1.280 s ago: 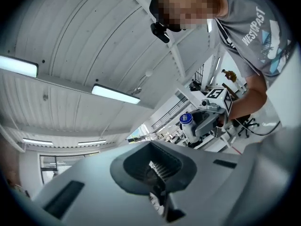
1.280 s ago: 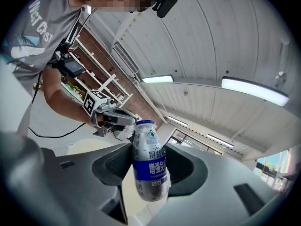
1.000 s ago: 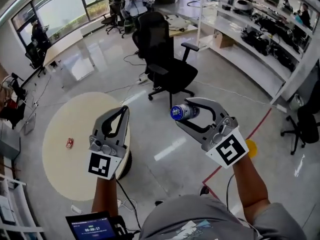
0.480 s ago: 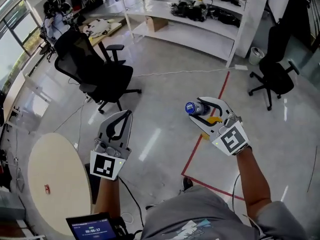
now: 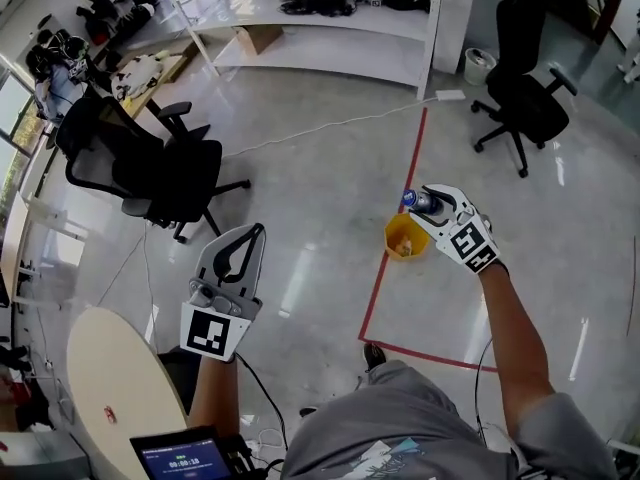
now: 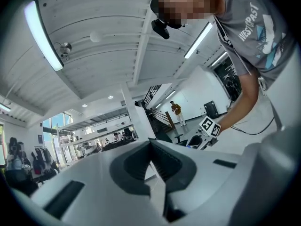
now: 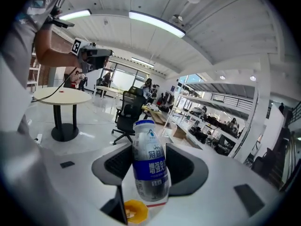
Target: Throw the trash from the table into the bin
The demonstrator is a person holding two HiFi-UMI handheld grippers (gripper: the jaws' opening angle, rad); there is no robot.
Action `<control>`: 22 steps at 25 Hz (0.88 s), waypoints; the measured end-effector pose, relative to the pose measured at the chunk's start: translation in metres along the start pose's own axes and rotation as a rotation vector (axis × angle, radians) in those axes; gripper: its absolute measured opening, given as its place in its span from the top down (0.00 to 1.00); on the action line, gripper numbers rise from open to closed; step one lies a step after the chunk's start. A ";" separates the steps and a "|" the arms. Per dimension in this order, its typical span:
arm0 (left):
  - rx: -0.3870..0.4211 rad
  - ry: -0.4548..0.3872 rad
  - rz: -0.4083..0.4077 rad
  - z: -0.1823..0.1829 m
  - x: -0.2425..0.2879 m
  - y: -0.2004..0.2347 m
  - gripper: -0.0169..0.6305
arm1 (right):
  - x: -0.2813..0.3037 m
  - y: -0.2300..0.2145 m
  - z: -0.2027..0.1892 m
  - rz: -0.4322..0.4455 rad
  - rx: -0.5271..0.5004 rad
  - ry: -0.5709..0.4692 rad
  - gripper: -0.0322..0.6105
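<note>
At centre right of the head view, the right gripper holds a small blue-labelled bottle between half-open jaws, just above the yellow bin, apparently ready to drop it; the left gripper, at lower left, is closed and empty, probably idle.

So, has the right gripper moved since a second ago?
Yes. The right gripper, shut on the bottle, moved toward the yellow bin and now hangs above it.
</note>
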State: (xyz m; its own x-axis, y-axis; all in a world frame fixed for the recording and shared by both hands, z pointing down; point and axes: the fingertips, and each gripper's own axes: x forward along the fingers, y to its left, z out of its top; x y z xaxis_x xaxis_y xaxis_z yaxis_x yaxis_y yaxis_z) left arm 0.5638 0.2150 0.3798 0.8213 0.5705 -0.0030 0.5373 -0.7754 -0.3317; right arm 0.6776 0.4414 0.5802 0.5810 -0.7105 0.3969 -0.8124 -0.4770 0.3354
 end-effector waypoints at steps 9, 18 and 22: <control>0.013 0.060 -0.004 -0.023 0.022 -0.021 0.91 | 0.020 -0.046 -0.090 -0.021 0.092 0.094 0.60; 0.012 0.060 0.055 -0.023 -0.006 -0.013 0.91 | 0.006 -0.040 -0.051 -0.076 0.070 0.018 0.88; 0.010 0.061 0.105 -0.013 -0.035 -0.002 0.91 | 0.000 -0.033 -0.017 -0.071 0.063 -0.021 0.94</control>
State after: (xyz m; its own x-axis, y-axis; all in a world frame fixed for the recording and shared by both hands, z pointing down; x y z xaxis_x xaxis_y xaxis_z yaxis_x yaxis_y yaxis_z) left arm 0.5366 0.1934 0.3925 0.8833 0.4683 0.0185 0.4458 -0.8273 -0.3418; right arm 0.7053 0.4656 0.5838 0.6366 -0.6841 0.3560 -0.7711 -0.5578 0.3069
